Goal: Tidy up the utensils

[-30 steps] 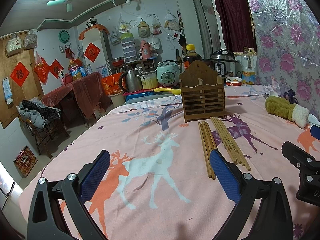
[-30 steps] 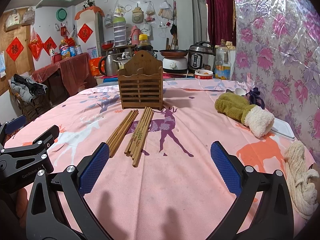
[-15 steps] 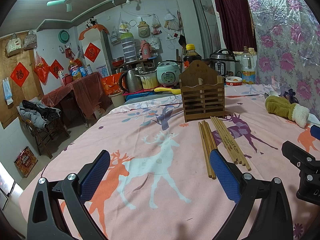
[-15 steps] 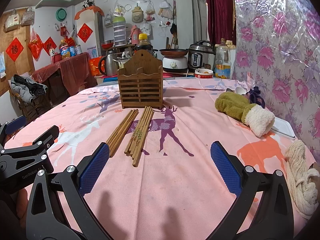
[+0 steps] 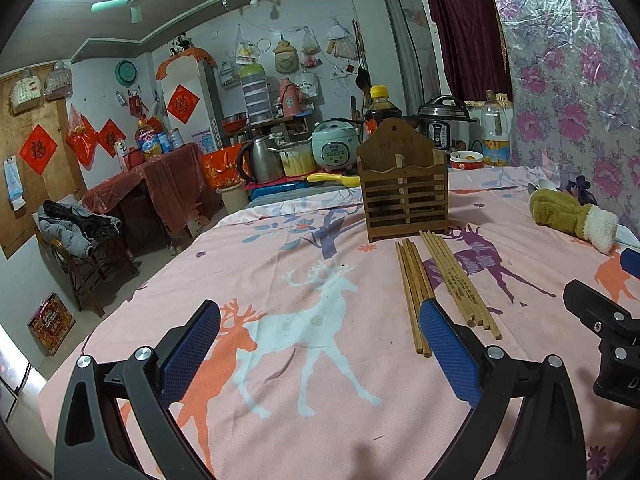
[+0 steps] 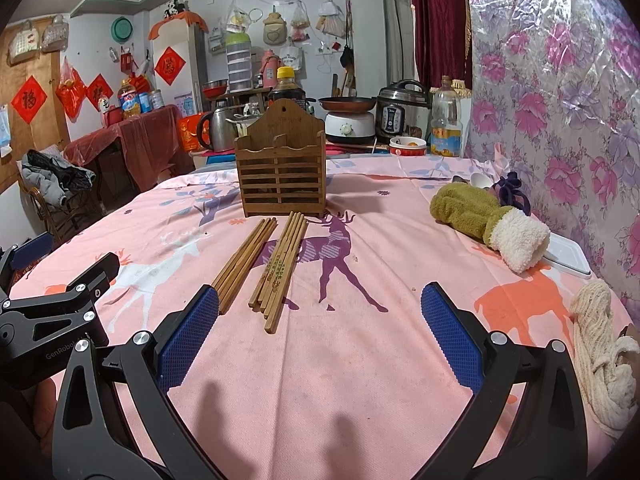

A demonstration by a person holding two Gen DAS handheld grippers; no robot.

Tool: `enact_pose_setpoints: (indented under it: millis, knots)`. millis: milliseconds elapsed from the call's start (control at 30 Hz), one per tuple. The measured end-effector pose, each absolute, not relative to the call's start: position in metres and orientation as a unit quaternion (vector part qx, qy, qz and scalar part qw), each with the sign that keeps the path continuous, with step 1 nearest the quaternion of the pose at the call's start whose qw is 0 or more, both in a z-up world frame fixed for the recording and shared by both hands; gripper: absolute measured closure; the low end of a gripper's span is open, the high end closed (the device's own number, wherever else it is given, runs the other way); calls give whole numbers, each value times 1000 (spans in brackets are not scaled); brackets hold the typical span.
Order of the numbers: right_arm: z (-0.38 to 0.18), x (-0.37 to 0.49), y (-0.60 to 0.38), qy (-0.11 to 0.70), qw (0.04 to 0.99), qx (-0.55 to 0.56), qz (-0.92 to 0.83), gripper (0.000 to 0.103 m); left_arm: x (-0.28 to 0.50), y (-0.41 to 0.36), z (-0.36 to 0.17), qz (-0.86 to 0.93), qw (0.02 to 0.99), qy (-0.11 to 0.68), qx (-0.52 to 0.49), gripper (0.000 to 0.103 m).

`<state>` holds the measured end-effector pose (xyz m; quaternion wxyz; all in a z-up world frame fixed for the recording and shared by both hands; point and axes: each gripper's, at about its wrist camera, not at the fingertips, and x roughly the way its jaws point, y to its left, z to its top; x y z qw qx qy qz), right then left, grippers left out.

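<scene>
A slatted wooden utensil holder (image 5: 403, 192) (image 6: 281, 170) stands upright on the pink deer-print tablecloth (image 5: 304, 280). In front of it lie two bundles of chopsticks: a plain darker bundle (image 5: 412, 286) (image 6: 246, 262) and a lighter printed bundle (image 5: 458, 280) (image 6: 282, 268). My left gripper (image 5: 320, 344) is open and empty, low over the cloth, left of the chopsticks' near ends. My right gripper (image 6: 320, 336) is open and empty, just before the chopsticks' near ends. Each gripper shows at the edge of the other's view.
A green and white mitten (image 6: 488, 218) lies at the right by a white lid (image 6: 568, 258). Cream yarn (image 6: 600, 340) lies at the near right. Cookers, a kettle (image 5: 260, 162) and bottles stand behind the table. The flowered wall (image 6: 560, 100) is close on the right.
</scene>
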<state>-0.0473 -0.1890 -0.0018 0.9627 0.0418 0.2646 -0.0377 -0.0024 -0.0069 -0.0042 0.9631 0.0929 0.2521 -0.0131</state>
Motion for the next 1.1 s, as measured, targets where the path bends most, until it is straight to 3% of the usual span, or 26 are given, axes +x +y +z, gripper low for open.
enact_pose_setpoints:
  millis: [700, 867, 967, 1100]
  knots:
    - [-13, -43, -193, 295, 950, 98, -22, 6, 22, 2, -16, -56, 939, 332, 74, 5]
    - [3, -24, -205, 327, 941, 86, -11, 6, 40, -8, -19, -65, 920, 365, 125, 5]
    - [33, -1, -214, 346, 935, 72, -13, 6, 53, -13, 0, -44, 920, 358, 155, 5]
    - [38, 32, -221, 369, 924, 99, 17, 6, 72, -15, 33, -98, 922, 361, 101, 5]
